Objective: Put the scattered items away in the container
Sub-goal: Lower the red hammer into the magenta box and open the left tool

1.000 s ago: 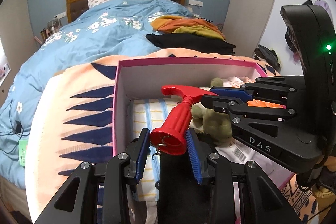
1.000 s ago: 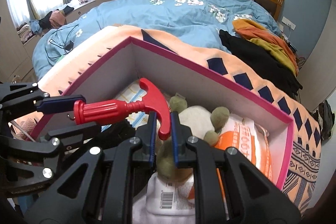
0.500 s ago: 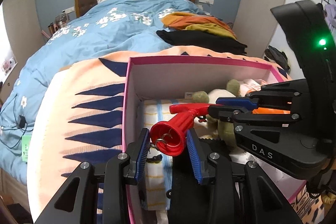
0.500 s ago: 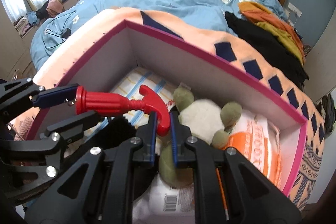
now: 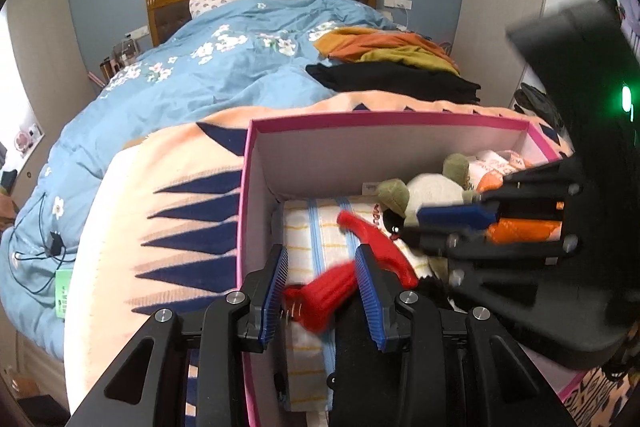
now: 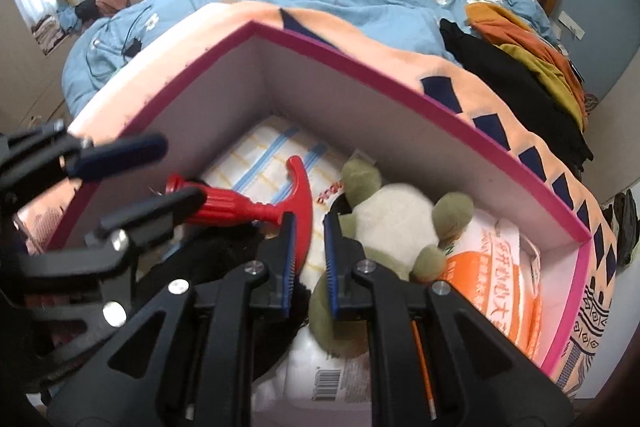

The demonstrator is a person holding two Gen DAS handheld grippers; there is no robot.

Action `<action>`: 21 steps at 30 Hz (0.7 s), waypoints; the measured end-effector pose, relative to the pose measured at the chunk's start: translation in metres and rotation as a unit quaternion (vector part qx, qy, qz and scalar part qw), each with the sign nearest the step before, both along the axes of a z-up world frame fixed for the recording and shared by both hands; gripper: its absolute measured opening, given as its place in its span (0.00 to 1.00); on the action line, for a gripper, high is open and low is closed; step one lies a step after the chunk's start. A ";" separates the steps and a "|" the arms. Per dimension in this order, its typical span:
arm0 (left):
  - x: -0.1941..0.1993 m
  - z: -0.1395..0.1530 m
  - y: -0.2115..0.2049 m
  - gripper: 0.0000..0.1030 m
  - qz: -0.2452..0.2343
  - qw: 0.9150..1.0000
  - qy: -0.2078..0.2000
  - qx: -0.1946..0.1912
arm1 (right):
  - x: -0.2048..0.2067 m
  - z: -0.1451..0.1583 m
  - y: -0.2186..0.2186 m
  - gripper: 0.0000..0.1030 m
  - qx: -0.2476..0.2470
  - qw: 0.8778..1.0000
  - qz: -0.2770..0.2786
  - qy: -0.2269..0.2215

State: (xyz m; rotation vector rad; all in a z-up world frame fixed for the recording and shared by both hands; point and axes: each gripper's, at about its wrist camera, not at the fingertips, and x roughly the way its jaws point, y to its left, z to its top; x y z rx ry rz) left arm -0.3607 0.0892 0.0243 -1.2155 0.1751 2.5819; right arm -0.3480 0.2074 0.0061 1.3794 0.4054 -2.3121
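One red T-handled tool (image 6: 256, 205), perhaps loose, inside pink box (image 6: 440, 107).

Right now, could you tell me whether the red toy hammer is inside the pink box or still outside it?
Inside. The red toy hammer lies within the walls of the pink box, on the striped cloth beside the plush toy.

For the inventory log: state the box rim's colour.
Pink-magenta on the box rim, with plain grey inner walls; the right wrist view shows it best.
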 end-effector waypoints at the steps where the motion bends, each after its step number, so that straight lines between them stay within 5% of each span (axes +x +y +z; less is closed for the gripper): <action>1: 0.001 0.000 0.000 0.35 -0.002 1.000 0.000 -0.001 | 0.001 -0.001 -0.001 0.14 0.001 1.000 0.004 -0.002; 11: 0.008 -0.001 0.004 0.39 -0.020 1.000 0.001 -0.009 | 0.005 0.002 0.010 0.17 -0.029 1.000 -0.007 -0.007; 16: 0.020 0.006 0.005 0.69 -0.023 1.000 0.017 0.009 | 0.016 0.004 0.022 0.28 -0.047 0.999 -0.021 0.003; 21: 0.029 0.010 0.001 0.75 -0.011 0.999 0.029 0.025 | 0.033 0.016 0.034 0.40 -0.070 0.997 -0.021 0.032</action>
